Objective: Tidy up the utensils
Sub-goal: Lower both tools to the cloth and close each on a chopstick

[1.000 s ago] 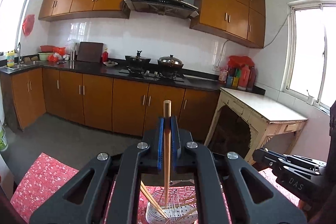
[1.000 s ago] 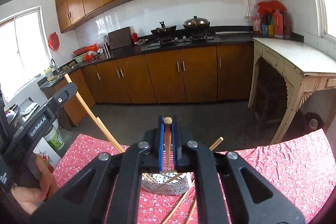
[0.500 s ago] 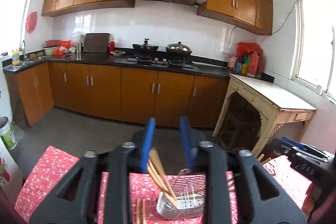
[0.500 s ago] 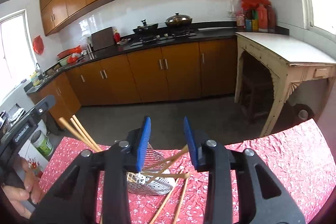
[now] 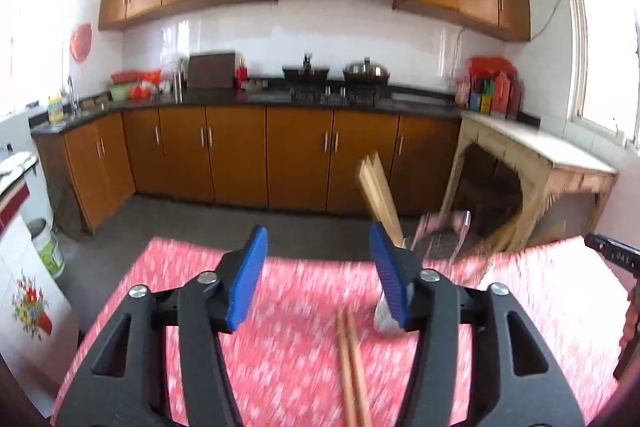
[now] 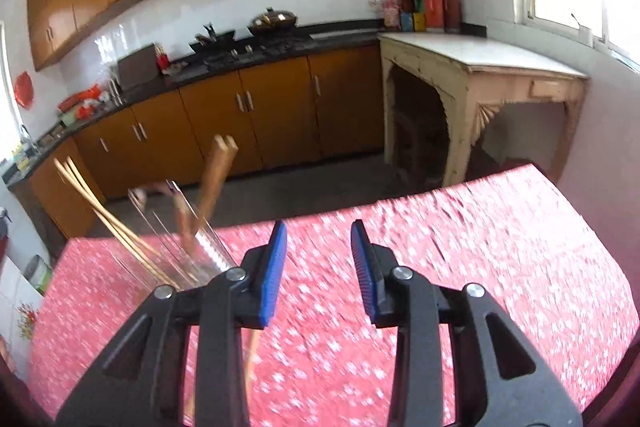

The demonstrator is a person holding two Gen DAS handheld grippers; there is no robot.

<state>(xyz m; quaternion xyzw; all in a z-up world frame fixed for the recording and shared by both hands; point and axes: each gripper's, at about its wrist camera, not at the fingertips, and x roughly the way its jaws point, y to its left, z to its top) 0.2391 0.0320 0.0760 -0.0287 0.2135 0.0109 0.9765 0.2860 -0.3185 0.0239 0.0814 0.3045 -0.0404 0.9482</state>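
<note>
Both of my grippers let go of the chopsticks they held a second ago and have swung down toward the red tablecloth (image 5: 304, 355). My left gripper (image 5: 318, 277) is empty and its blue jaws are spreading wider right now, with nothing between them. My right gripper (image 6: 318, 269) is partly open too, and it holds nothing.

My landmark is the metal chopstick holder (image 5: 438, 239). It stands on the cloth near the far edge of the table. Some chopsticks already stand in it. In the left view a pale pair (image 5: 378, 195) sticks up out of its left side. In the right view I see a brown pair (image 6: 212, 183) leaning up from the holder, and a thin pale pair (image 6: 108, 223) slanting out to its left. That part of the job looks done.

Some work is left. One reddish pair of chopsticks (image 5: 352, 367) lies flat on the cloth, in front of the holder and nearer to me. In the right view another stick (image 6: 252, 359) lies on the cloth below the holder, partly hidden behind my left finger. The pictures are blurry, so I cannot count all the sticks. I think these loose ones get picked up next and go in the holder.
</note>
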